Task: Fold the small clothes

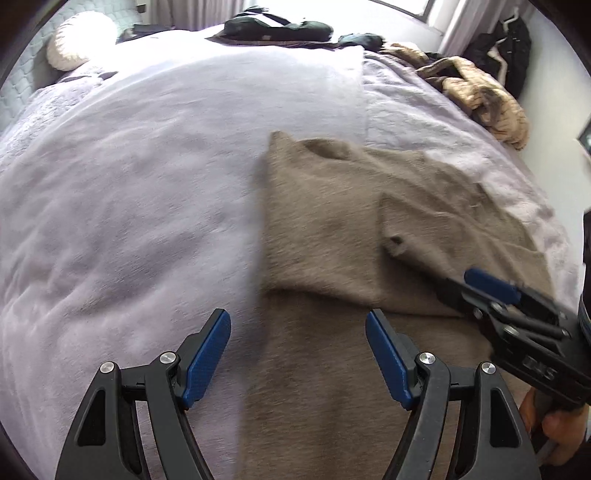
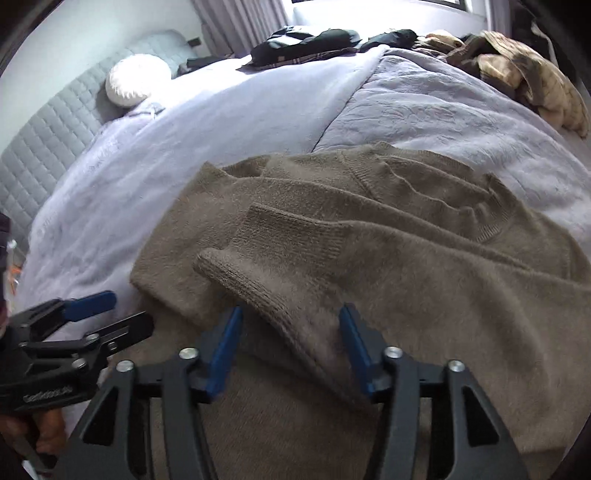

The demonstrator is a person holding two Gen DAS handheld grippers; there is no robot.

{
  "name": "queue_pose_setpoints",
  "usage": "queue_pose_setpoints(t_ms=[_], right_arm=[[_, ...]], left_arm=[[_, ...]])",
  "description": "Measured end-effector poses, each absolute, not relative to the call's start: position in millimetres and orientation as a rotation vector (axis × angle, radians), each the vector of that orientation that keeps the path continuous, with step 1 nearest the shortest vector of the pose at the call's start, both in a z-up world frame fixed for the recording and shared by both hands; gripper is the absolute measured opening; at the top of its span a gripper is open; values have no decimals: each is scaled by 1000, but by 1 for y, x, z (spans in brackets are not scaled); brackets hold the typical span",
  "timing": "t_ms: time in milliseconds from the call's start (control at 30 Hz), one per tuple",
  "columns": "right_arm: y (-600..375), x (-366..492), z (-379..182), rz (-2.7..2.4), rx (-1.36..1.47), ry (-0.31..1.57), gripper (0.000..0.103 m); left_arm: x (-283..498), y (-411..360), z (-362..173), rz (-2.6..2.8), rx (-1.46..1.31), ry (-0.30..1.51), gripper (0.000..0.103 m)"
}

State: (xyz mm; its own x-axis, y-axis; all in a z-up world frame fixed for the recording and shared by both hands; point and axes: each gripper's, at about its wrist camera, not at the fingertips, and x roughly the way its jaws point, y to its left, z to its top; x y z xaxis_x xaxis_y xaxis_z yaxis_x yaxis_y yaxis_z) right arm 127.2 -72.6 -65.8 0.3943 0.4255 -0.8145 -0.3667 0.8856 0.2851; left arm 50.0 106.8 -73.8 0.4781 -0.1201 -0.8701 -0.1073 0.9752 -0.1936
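Note:
A fuzzy taupe sweater [image 1: 321,229] [image 2: 406,258] lies flat on a lavender blanket [image 1: 129,192] [image 2: 184,118], with both sleeves folded across its body. In the right wrist view, my right gripper [image 2: 290,328] stands open. A ribbed sleeve cuff [image 2: 266,291] lies between its blue pads, which are not pressing on it. My left gripper [image 1: 297,336] is open over the sweater's left edge, nothing between its fingers. Each gripper shows in the other's view: the right one [image 1: 469,291] low at the right, the left one [image 2: 118,314] low at the left.
A round white pillow [image 1: 81,40] [image 2: 136,79] sits by the quilted headboard [image 2: 48,136]. Dark clothes [image 1: 277,27] [image 2: 306,42] lie along the far side of the bed. A tan plaid pile [image 1: 487,99] [image 2: 535,77] is at the far right corner.

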Motion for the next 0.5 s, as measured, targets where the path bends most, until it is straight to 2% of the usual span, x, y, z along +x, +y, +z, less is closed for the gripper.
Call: queue_pose_setpoints(t_ms=[267, 467, 500], right_arm=[[-226, 82, -78, 364, 559, 1094, 62], [-323, 48, -106, 230, 940, 1014, 62], [-332, 45, -112, 232, 1019, 981, 62]], left_arm=[[87, 68, -80, -325, -430, 1121, 76], [121, 54, -92, -358, -572, 1143, 76], [124, 53, -92, -353, -586, 1133, 72]])
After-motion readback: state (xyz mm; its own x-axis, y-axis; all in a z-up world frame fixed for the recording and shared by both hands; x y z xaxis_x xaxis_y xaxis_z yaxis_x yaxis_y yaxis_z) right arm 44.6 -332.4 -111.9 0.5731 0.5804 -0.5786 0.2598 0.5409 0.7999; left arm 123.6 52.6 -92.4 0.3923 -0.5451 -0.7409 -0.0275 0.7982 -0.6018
